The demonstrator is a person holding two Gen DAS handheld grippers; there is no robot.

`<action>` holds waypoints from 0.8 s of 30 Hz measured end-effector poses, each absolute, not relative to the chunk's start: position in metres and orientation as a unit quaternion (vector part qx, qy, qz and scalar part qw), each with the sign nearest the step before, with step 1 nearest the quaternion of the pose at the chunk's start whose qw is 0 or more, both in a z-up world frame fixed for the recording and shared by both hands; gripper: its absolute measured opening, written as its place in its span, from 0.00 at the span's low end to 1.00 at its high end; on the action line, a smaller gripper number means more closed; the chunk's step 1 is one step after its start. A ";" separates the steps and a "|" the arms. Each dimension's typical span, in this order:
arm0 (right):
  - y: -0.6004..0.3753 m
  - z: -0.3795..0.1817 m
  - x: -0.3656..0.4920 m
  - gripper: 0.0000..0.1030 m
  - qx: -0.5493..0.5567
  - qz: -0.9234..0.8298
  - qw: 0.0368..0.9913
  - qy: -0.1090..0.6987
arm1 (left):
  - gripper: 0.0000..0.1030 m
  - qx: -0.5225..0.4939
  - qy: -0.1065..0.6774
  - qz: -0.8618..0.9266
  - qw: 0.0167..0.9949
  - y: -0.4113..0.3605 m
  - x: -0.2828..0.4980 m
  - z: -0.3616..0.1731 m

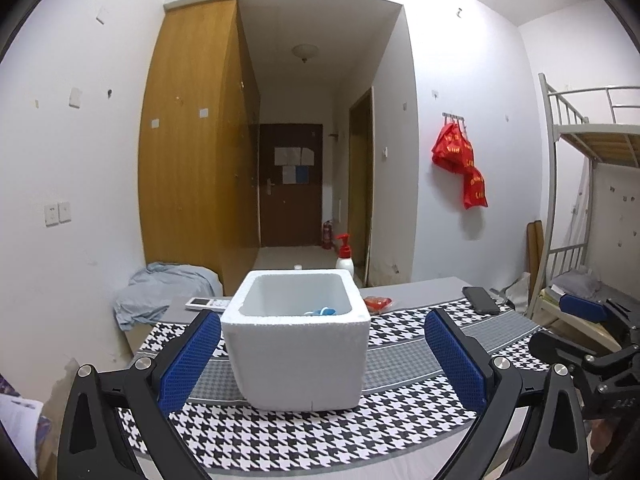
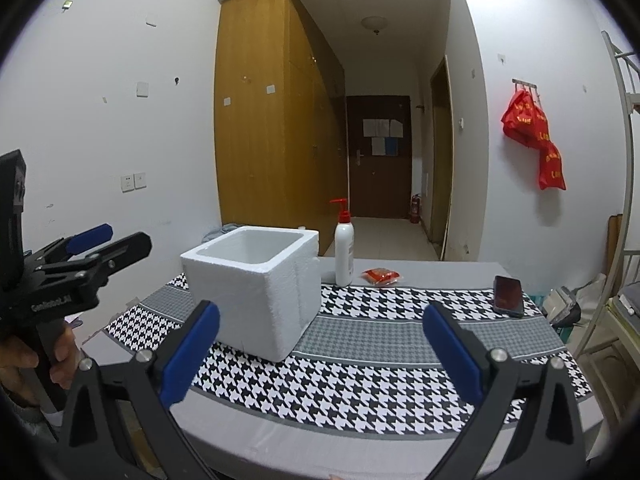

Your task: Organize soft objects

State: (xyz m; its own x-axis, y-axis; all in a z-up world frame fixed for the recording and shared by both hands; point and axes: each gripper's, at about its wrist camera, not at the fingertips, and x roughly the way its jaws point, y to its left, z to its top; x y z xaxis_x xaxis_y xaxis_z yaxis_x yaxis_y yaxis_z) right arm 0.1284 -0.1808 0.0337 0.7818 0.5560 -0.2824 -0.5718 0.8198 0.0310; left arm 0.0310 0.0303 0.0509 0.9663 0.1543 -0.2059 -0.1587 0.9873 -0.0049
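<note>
A white foam box (image 1: 296, 340) stands on the houndstooth cloth (image 1: 300, 440); it also shows in the right wrist view (image 2: 256, 288). A blue-and-white soft object (image 1: 322, 311) lies inside it, mostly hidden by the wall. My left gripper (image 1: 320, 356) is open and empty, its blue pads on either side of the box, apart from it. My right gripper (image 2: 320, 348) is open and empty, above the cloth to the right of the box. A red packet (image 2: 382, 275) lies behind the box on the grey table.
A white pump bottle (image 2: 344, 248) stands behind the box. A dark phone (image 2: 508, 295) lies at the right of the cloth. A white remote (image 1: 208, 303) lies at the back left, near a pale blue cloth heap (image 1: 160, 292). A bunk bed frame (image 1: 580, 184) stands at right.
</note>
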 end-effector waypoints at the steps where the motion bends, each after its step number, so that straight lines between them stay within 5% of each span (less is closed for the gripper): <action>1: -0.181 0.034 0.127 0.99 -0.029 0.298 0.944 0.140 | 0.99 -0.009 0.102 0.080 0.992 0.029 0.028 0.050; 24: -0.200 -0.004 0.080 1.00 -0.013 0.274 0.956 0.105 | 0.99 -0.008 0.090 0.079 0.993 0.010 -0.016 -0.010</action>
